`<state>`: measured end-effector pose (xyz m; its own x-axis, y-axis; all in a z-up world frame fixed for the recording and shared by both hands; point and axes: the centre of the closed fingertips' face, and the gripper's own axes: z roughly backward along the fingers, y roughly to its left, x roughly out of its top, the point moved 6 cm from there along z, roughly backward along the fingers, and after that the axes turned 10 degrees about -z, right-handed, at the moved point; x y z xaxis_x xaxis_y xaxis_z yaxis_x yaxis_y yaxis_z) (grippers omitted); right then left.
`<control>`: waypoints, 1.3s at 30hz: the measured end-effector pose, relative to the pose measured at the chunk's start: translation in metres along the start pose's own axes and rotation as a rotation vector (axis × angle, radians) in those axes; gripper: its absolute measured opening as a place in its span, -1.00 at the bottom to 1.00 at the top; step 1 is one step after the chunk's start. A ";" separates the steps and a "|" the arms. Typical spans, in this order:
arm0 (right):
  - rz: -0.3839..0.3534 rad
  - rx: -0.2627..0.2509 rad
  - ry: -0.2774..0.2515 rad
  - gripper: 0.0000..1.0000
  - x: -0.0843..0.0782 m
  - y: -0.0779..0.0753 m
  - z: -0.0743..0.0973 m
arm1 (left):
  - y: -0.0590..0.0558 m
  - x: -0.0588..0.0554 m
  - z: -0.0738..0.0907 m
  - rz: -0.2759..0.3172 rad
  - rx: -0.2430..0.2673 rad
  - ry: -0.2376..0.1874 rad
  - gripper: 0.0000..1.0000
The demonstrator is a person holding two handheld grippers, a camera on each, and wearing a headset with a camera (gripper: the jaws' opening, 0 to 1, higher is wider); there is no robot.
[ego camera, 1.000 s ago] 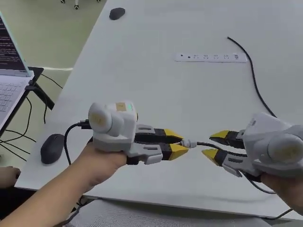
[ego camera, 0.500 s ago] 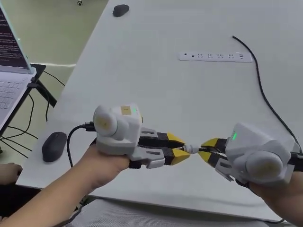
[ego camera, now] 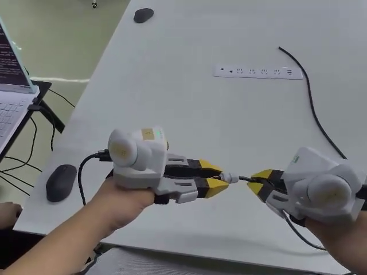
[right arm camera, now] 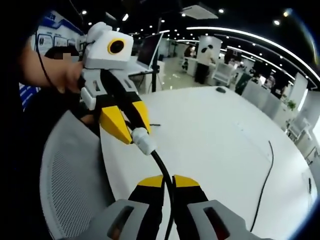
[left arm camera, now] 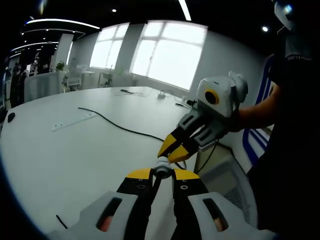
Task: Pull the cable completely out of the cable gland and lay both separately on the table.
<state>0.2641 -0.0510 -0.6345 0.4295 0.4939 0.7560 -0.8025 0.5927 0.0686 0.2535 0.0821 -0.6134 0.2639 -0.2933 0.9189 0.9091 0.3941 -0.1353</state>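
A small white cable gland [ego camera: 229,178] is pinched between the yellow tips of my left gripper [ego camera: 219,177], held above the table's near edge. A black cable [ego camera: 245,180] runs out of the gland to the right and into my right gripper [ego camera: 258,183], which is shut on it a short way from the gland. In the left gripper view the gland [left arm camera: 162,168] sits between my own jaws, with the right gripper [left arm camera: 172,150] just beyond. In the right gripper view the cable [right arm camera: 162,167] rises from my jaws to the gland [right arm camera: 141,139], which the left gripper [right arm camera: 126,126] holds.
The white table [ego camera: 189,114] carries a power strip [ego camera: 258,72] with a black lead [ego camera: 312,109] at the far right and a dark mouse [ego camera: 143,15] at the far end. A laptop [ego camera: 11,86] and another mouse [ego camera: 61,182] sit left of the table.
My right gripper, open around the cable a second ago, moved in beside the gland and shut on the cable. It has since drawn back slightly to the right, baring a bit more cable.
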 end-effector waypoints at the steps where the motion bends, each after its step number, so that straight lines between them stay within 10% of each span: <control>1: -0.030 -0.004 0.000 -0.99 -0.002 -0.003 0.000 | 0.000 0.001 0.000 -0.001 -0.001 -0.001 -0.71; 30: -0.635 -0.142 0.020 -1.00 -0.062 -0.054 -0.007 | 0.007 0.003 0.008 -0.003 0.000 -0.026 -0.70; 39: -0.543 -0.128 -0.018 -0.99 -0.058 -0.047 -0.007 | 0.009 0.002 0.011 0.005 0.001 -0.023 -0.70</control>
<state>0.2795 -0.1029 -0.6856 0.7593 0.0854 0.6451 -0.4103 0.8323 0.3728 0.2583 0.0951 -0.6090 0.2606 -0.2713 0.9266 0.9076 0.3960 -0.1393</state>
